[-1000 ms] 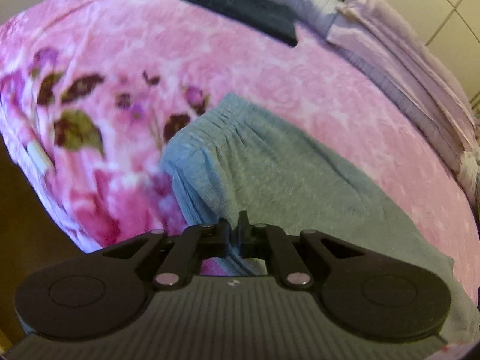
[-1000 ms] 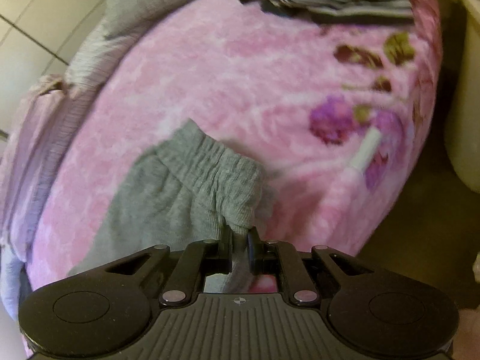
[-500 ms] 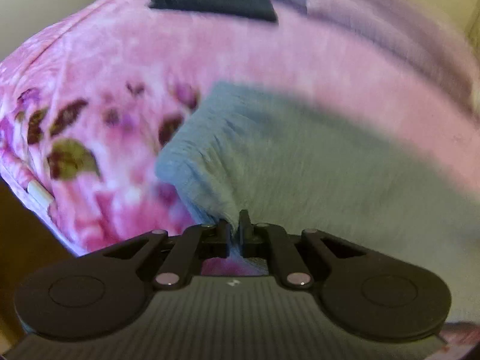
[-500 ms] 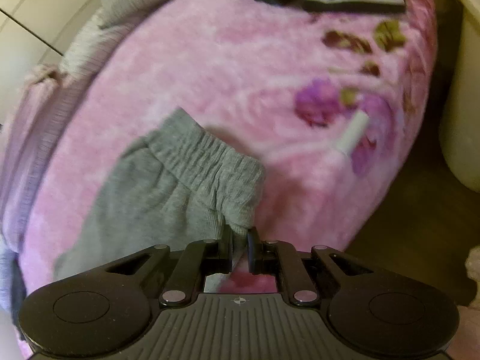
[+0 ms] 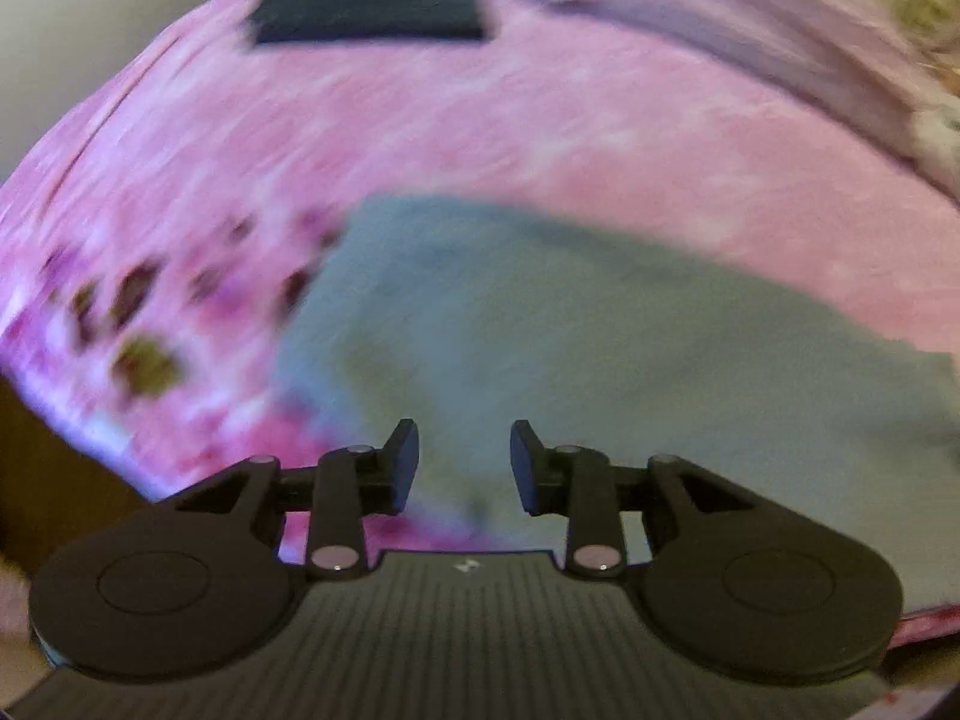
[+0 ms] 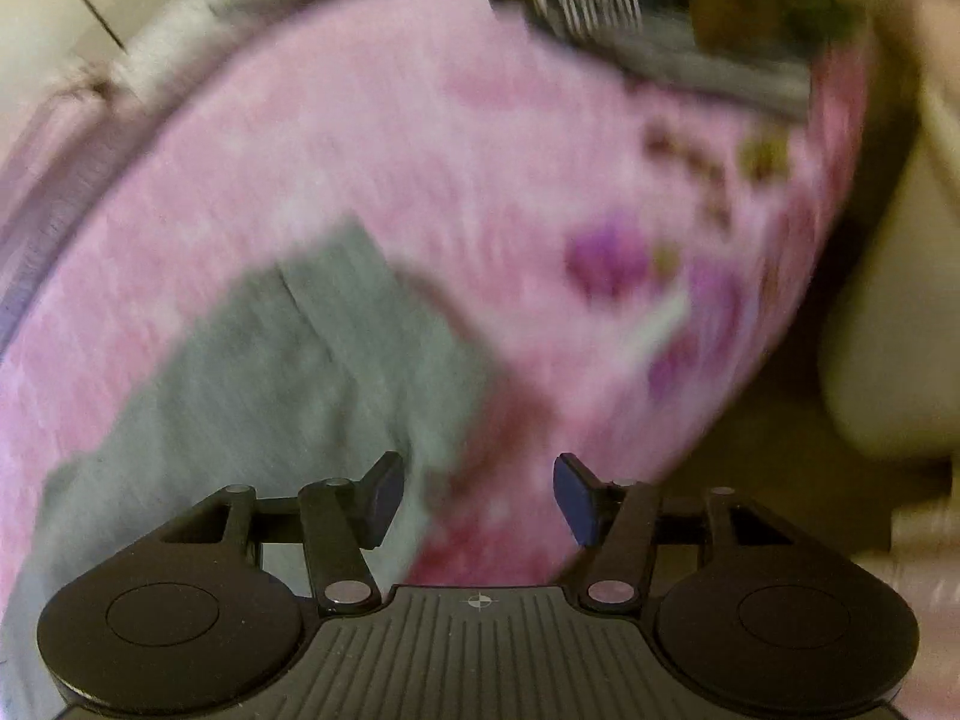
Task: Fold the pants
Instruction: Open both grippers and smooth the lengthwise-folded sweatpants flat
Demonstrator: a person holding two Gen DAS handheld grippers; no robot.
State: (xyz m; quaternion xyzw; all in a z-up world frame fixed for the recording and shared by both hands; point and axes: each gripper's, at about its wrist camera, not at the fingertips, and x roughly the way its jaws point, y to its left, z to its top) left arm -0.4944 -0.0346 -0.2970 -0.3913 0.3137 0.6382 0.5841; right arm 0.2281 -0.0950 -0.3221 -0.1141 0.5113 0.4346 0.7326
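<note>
The grey pants (image 5: pixel 540 348) are spread flat on a bed covered by a pink floral blanket (image 5: pixel 420 120). The left gripper (image 5: pixel 463 462) is held over the pants with its jaws parted wide, and nothing is gripped between them. The right gripper (image 6: pixel 474 495) is held over the pants' edge (image 6: pixel 288 372) near the blanket's side, its jaws likewise spread apart and empty. A dark folded garment (image 5: pixel 369 9) is seen at the far end of the bed, well apart from the pants.

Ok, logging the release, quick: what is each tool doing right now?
Left tool: open, holding nothing, grey pants lying beyond it.
Right tool: open, holding nothing.
</note>
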